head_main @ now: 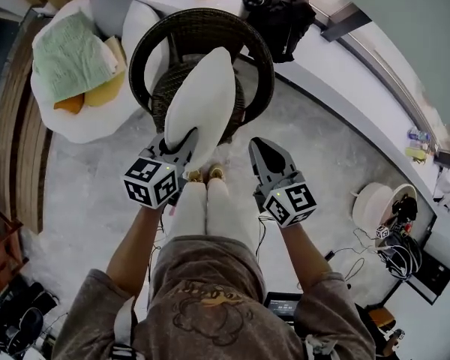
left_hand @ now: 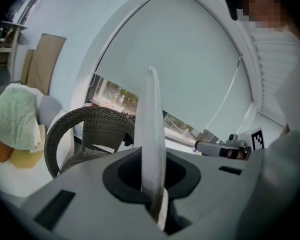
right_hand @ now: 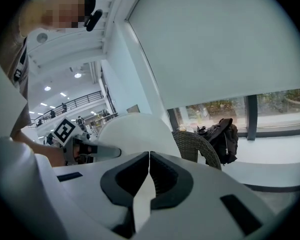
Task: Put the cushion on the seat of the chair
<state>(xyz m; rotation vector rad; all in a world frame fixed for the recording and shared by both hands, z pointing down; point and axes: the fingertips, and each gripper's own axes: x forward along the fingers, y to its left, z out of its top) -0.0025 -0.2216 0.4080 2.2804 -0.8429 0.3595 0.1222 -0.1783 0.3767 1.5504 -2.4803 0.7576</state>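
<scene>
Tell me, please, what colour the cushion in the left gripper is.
White, plain; the cushion shows best in the head view.

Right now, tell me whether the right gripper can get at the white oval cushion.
Probably yes. The right gripper hangs just beside the white oval cushion that the left gripper holds over the dark wicker chair, with nothing between them. Its fingers are shut, so they must open first.

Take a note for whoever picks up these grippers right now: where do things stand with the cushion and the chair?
Left gripper: shut on the near edge of the white cushion.
Right gripper: shut, empty, beside the cushion.
Cushion: held on edge over the wicker chair, not yet flat on its seat.
Left to do: lay it flat on the seat, then release.
</scene>
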